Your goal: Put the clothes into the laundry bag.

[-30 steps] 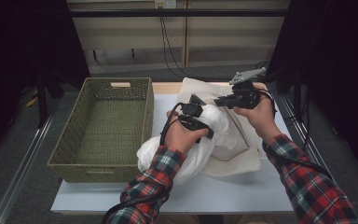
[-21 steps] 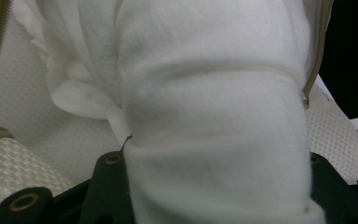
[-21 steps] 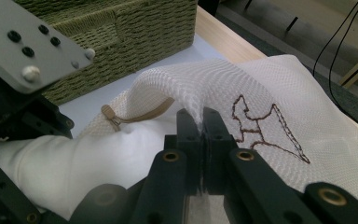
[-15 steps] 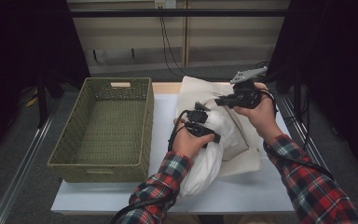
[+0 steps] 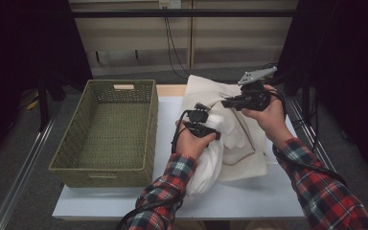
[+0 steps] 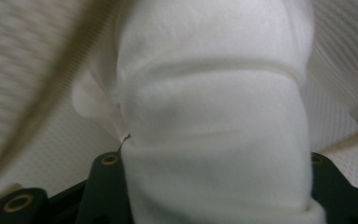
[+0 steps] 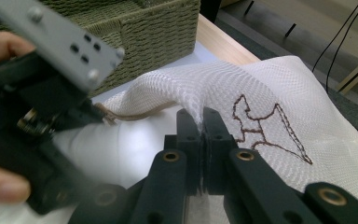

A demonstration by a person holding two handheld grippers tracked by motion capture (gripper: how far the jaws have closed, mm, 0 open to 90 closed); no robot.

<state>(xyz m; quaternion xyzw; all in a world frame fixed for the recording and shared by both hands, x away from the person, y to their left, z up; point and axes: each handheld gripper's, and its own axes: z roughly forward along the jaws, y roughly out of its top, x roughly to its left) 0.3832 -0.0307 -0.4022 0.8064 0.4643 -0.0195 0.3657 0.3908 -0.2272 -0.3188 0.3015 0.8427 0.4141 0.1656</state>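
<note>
A rolled white cloth (image 5: 205,168) lies on the table with its far end against a white mesh bag (image 5: 247,154). My left gripper (image 5: 202,122) is shut on the roll; in the left gripper view the cloth (image 6: 214,93) bulges between the two black jaws of the left gripper (image 6: 212,161). The mesh bag (image 7: 284,88) has a brown zipper and a brown stitched outline. My right gripper (image 5: 226,102) holds the bag's near edge lifted, and the right gripper (image 7: 203,119) is shut on a pinch of the mesh.
An empty green woven basket (image 5: 103,168) stands at the left of the white table (image 5: 249,200), and its wall (image 7: 168,23) shows close behind the left hand. Dark cables hang at the back wall. The table's edges drop to a grey floor.
My left hand has moved right and down with the white cloth, bringing it closer under the lifted mesh. The right hand has stayed in place.
</note>
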